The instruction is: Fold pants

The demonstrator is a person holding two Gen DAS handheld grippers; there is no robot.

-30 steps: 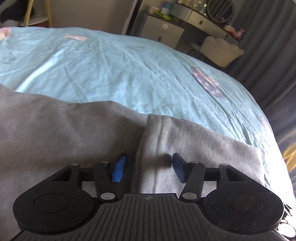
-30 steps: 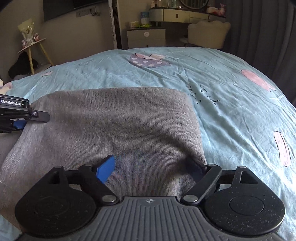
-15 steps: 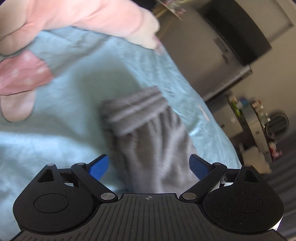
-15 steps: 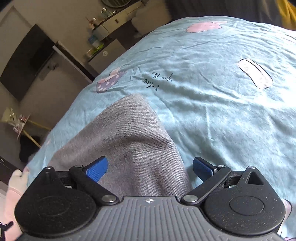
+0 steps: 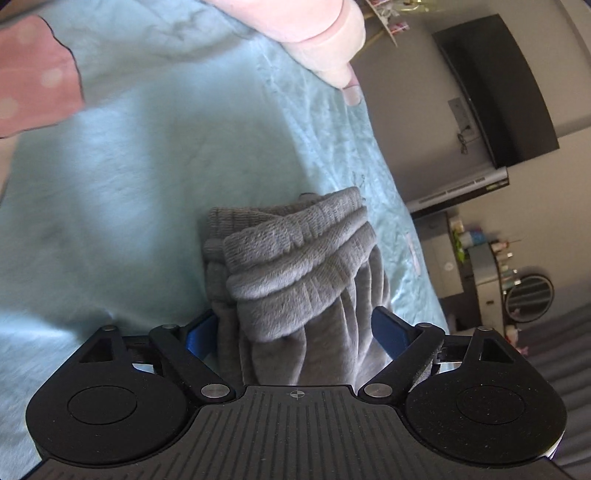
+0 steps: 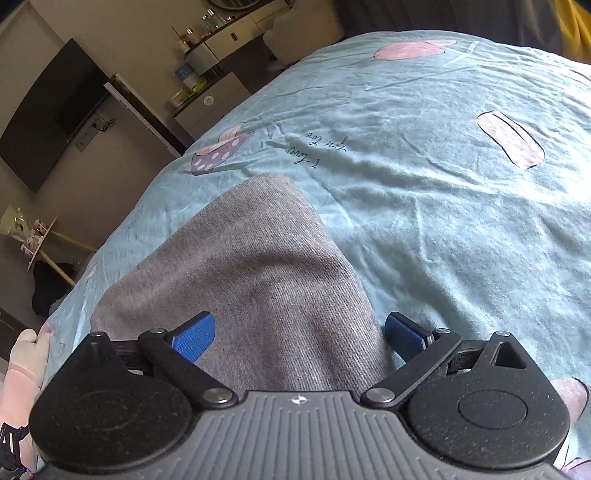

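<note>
The grey pants lie folded on a light blue bedsheet. In the left wrist view their ribbed elastic end is bunched right in front of my left gripper. Its jaws are closing, with the cloth between the blue pads, and I see no firm squeeze on it. In the right wrist view the smooth folded end of the pants runs between the fingers of my right gripper. That gripper stands wide open, one pad over the cloth and the other at its edge.
A pale pink plush thing lies on the bed beyond the pants, and a pink dotted print marks the sheet. A wall-mounted TV and a dresser stand past the bed's edge. Bare sheet stretches right of the pants.
My left gripper swung from the middle of the pants to their ribbed end, rolled, opened wide and began narrowing. The right gripper rolled and opened wider over the folded end.
</note>
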